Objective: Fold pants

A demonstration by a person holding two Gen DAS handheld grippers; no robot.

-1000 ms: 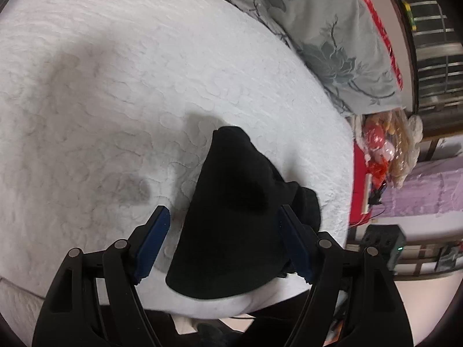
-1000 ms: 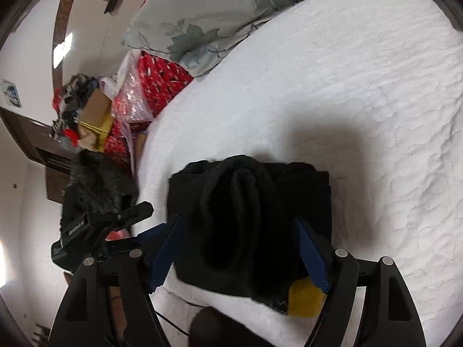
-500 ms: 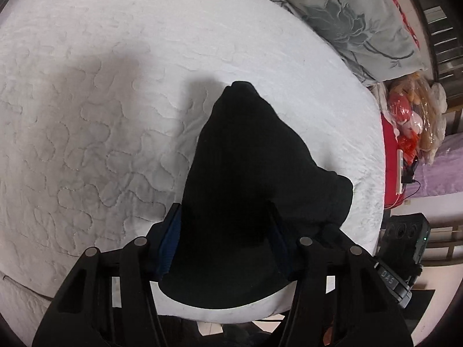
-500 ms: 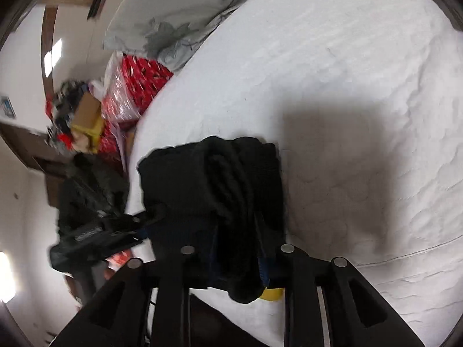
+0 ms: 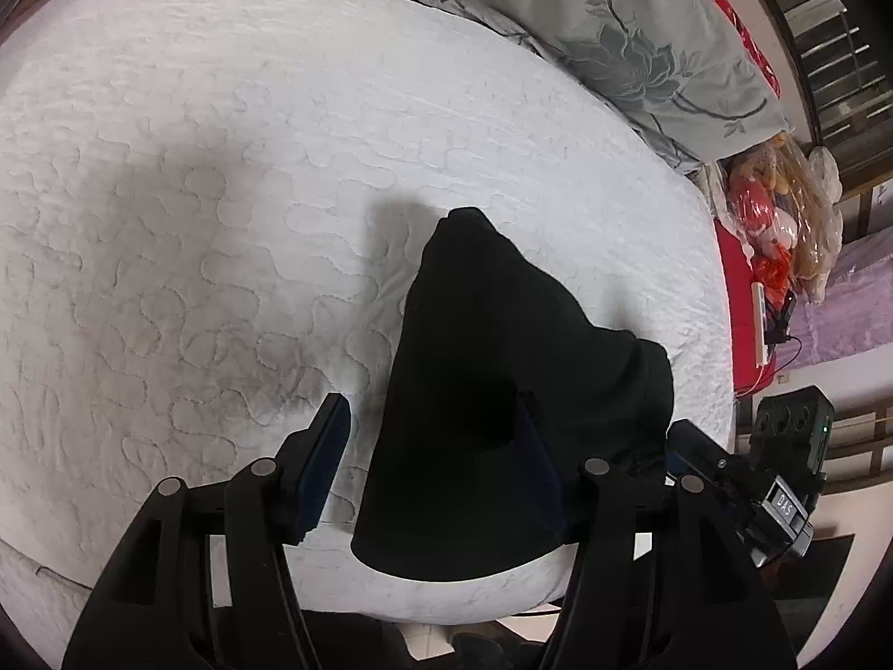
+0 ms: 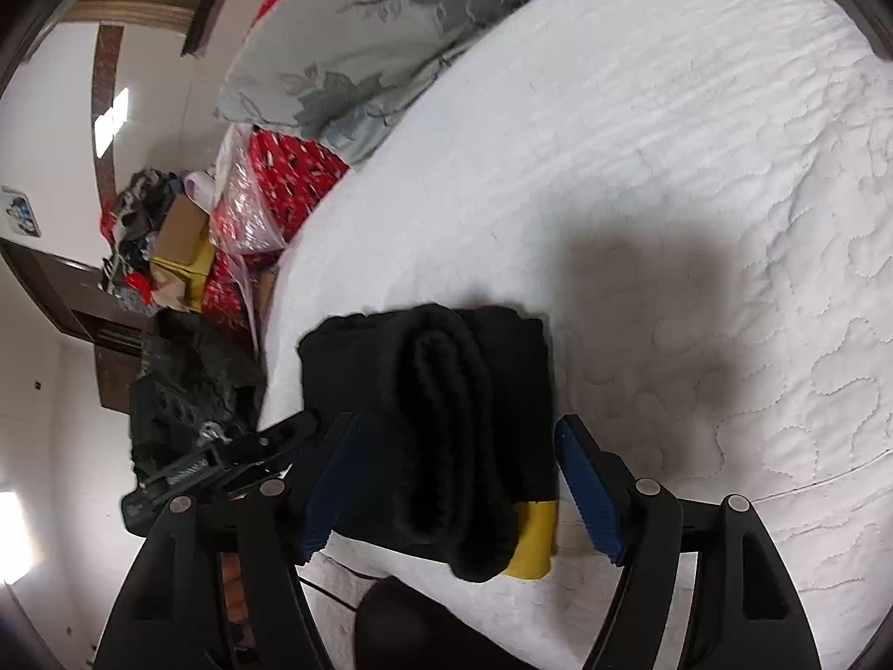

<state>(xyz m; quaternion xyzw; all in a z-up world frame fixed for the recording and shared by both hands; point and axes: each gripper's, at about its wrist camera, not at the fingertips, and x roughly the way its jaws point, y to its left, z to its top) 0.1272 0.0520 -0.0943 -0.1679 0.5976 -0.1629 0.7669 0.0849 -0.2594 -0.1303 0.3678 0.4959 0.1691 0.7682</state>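
With both the left gripper [image 5: 430, 446] and right gripper [image 6: 455, 480] open around the folded black pants [image 6: 446, 407] on the bed [image 6: 697, 178], lift them straight away so the bundle is not disturbed.

pants [image 6: 441, 424]: black, yellow tag
bed cover [image 5: 234, 178]: white, wavy quilted stitching
pillow [image 5: 614, 39]: grey, darker floral print
gripper pads [image 6: 586, 483]: blue

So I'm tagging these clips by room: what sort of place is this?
Most likely a bedroom: a white quilted mattress, a grey floral pillow at its head, and folded black pants lying near the edge.
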